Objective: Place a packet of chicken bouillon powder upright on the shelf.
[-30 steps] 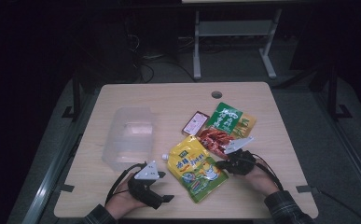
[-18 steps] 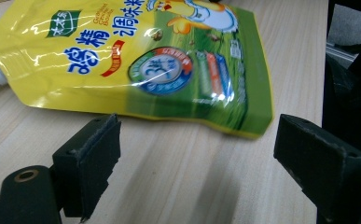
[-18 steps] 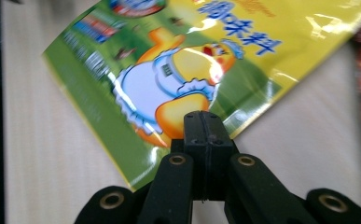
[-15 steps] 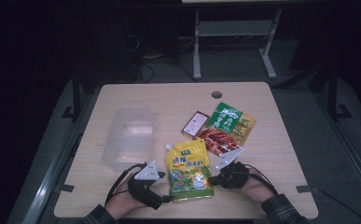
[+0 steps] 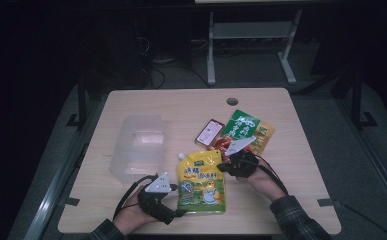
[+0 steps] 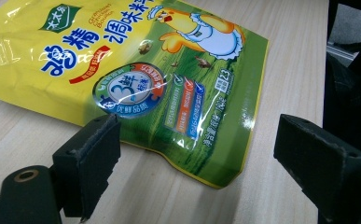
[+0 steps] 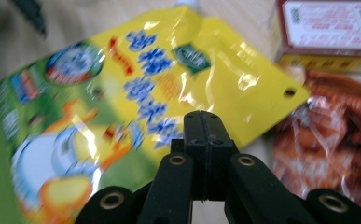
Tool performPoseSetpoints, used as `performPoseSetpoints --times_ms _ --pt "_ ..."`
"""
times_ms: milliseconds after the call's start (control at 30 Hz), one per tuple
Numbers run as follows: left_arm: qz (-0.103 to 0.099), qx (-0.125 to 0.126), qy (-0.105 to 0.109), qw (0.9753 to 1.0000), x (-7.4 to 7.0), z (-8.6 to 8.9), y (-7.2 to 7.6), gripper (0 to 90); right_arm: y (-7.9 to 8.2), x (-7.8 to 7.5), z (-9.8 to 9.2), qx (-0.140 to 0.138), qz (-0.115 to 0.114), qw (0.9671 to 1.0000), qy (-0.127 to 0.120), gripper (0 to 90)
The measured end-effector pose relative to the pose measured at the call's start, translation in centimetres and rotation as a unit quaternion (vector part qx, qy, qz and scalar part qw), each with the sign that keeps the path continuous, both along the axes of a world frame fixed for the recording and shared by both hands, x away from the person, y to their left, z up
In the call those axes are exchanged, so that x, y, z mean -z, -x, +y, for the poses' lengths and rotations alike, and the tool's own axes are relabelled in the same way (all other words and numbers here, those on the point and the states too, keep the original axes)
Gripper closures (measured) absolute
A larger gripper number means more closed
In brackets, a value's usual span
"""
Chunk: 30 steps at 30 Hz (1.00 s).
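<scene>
Dark floor surrounds the pale wooden counter (image 5: 146, 102). Since a second ago the yellow-and-green spouted seasoning pouch (image 5: 202, 181) has swung from slanted to square along the near edge (spout pointing away). The right hand-held gripper (image 5: 226, 164) stays clamped on its upper corner; the left hand-held gripper (image 5: 178, 212) waits open just beside its lower edge, seemingly ready to share the lift toward the clear plastic box (image 5: 140, 145).
</scene>
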State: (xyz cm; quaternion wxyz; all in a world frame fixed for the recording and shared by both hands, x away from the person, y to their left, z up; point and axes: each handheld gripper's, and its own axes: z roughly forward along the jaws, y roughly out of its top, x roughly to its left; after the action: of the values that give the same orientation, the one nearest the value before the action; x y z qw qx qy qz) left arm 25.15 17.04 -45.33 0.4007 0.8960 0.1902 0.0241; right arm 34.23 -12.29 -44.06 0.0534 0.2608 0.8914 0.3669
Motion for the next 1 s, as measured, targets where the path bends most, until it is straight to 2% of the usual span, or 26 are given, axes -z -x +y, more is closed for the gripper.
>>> performPoseSetpoints --times_ms 100,167,267,333,433,600,633,767,900,1000 --pt "0.000 0.000 0.000 1.0000 0.0 0.0 0.0 13.9 -1.1 0.1 0.9 0.001 -0.006 0.9999 0.008 89.8" --pt "-0.001 0.001 -0.001 1.0000 0.0 0.0 -0.1 13.9 -1.7 0.3 1.7 0.000 -0.003 0.9999 0.012 89.7" --pt "-0.003 0.004 -0.006 1.0000 -0.1 0.2 -0.1 14.0 -2.4 0.7 2.9 -0.015 0.000 0.9997 0.020 89.8" --pt "0.001 -0.001 0.002 1.0000 0.0 0.1 0.0 14.0 -2.5 1.1 3.8 -0.025 0.001 0.9991 0.033 89.8" --pt "-0.002 0.000 0.002 1.0000 -0.1 0.2 -0.1 14.0 -2.5 1.7 4.5 -0.031 -0.002 0.9978 0.058 89.9" --pt "-0.003 0.001 0.000 1.0000 -0.1 0.2 0.0 13.9 -2.0 1.5 4.4 -0.030 -0.005 0.9968 0.073 90.0" --pt "-0.007 0.004 -0.006 1.0000 -0.2 0.3 -0.1 13.9 -1.8 1.5 4.4 -0.031 -0.005 0.9966 0.076 90.0" --pt "-0.006 0.001 -0.003 1.0000 -0.2 0.3 -0.1 13.9 -1.1 1.4 4.1 -0.034 -0.007 0.9957 0.086 90.0" --pt "-0.005 -0.003 0.004 1.0000 -0.2 0.3 -0.1 14.0 -0.1 1.3 3.4 -0.032 -0.008 0.9953 0.091 90.0" --pt "-0.004 -0.001 0.000 1.0000 -0.2 0.3 -0.1 14.0 0.6 1.2 2.7 -0.024 -0.003 0.9949 0.098 90.0"
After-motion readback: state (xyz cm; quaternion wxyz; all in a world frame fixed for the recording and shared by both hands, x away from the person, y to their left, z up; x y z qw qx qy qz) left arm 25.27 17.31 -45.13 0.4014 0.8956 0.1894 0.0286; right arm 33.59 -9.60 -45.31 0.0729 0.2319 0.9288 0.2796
